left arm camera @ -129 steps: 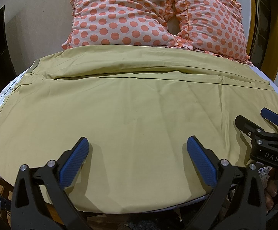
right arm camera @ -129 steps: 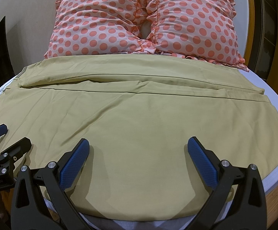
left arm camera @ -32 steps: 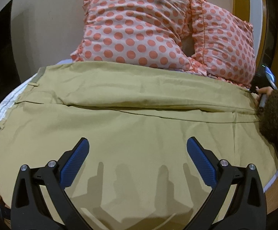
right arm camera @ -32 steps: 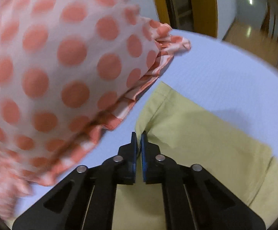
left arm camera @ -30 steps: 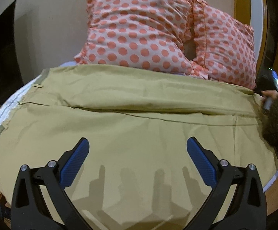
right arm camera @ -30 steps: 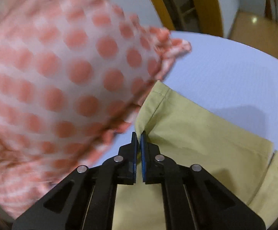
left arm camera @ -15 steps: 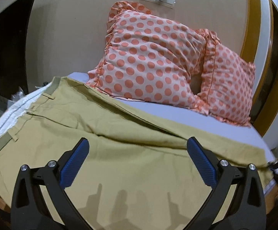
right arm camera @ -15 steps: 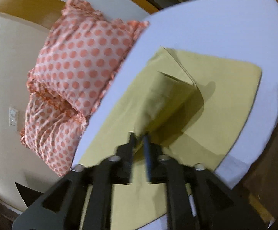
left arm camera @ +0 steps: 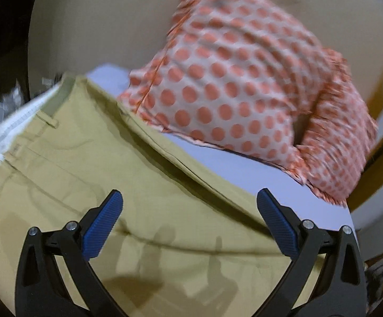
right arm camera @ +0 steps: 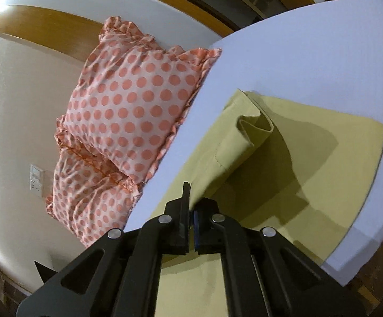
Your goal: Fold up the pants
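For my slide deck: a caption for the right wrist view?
Right tool shut on the khaki pants, lifting one leg hem off the bed beside polka-dot pillows.

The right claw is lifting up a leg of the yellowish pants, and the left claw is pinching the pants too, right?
Not quite. The left claw is wide open above the khaki-yellow cotton pants, pinching nothing, as the left wrist view shows. The right claw is indeed shut on the raised leg end.
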`<state>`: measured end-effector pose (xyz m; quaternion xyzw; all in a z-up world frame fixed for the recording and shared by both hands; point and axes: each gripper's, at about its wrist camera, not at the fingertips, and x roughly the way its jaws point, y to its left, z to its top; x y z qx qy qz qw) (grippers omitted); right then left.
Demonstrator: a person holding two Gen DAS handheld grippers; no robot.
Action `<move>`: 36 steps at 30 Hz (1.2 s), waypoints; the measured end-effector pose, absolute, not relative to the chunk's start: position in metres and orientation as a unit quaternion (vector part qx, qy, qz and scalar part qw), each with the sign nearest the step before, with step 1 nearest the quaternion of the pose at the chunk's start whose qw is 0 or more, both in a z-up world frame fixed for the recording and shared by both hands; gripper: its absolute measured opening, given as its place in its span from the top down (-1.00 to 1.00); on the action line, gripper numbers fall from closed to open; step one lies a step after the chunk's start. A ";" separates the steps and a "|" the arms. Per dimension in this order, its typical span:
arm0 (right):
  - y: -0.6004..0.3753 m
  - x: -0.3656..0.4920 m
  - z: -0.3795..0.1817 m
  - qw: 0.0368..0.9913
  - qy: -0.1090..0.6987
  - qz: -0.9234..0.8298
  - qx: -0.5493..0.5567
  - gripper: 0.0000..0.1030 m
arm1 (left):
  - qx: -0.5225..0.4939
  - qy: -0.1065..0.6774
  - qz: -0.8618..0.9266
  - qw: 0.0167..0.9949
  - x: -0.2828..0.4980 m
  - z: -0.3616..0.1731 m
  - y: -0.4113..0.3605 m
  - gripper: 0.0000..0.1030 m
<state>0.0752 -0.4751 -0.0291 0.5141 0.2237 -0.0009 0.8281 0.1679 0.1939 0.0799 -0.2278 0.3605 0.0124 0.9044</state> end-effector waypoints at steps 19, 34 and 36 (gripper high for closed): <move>-0.500 0.035 0.015 0.850 0.163 -0.013 0.500 0.97 | -0.264 0.320 0.000 0.910 0.061 0.090 0.210 0.81; -0.512 0.005 -0.036 0.833 0.226 -0.092 0.496 0.96 | -0.314 0.339 0.042 0.886 -0.067 0.009 0.212 0.86; -0.513 0.002 -0.037 0.834 0.229 -0.095 0.493 0.96 | -0.316 0.340 0.037 0.885 -0.069 0.006 0.212 0.87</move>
